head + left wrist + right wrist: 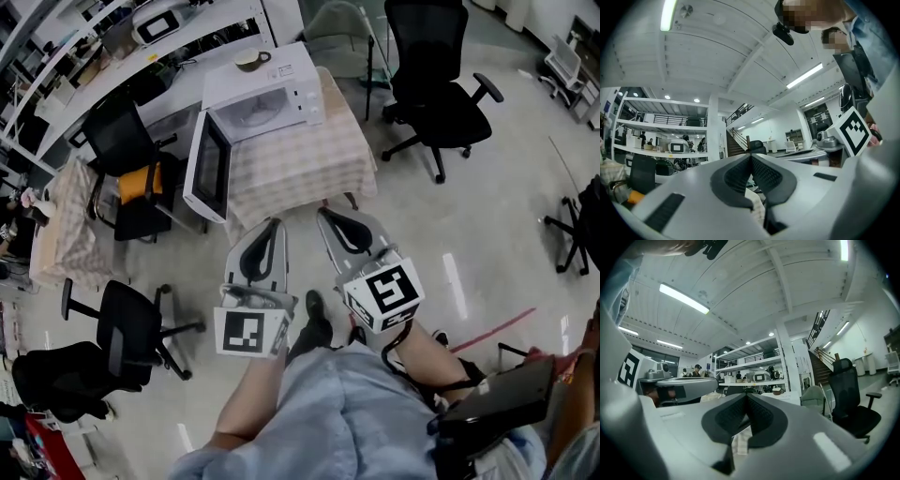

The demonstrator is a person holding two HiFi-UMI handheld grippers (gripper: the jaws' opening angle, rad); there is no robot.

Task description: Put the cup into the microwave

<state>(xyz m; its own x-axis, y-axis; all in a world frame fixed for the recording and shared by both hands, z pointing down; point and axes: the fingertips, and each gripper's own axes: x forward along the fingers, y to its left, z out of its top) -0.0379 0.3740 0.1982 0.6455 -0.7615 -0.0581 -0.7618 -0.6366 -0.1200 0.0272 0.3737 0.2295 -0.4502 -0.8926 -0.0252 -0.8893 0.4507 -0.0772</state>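
Left gripper (273, 225) and right gripper (324, 215) are held level just short of the table (309, 173), the jaws of each pressed together with nothing between them. On the table the white microwave (281, 94) is seen with its door (208, 169) swung open. The cup (249, 59) is set on the microwave's top.

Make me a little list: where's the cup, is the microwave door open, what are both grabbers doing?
cup: on top of the microwave, not inside
microwave door: swung open
microwave stands on: table with a checked cloth
left gripper: shut, empty, short of the table
right gripper: shut, empty, short of the table
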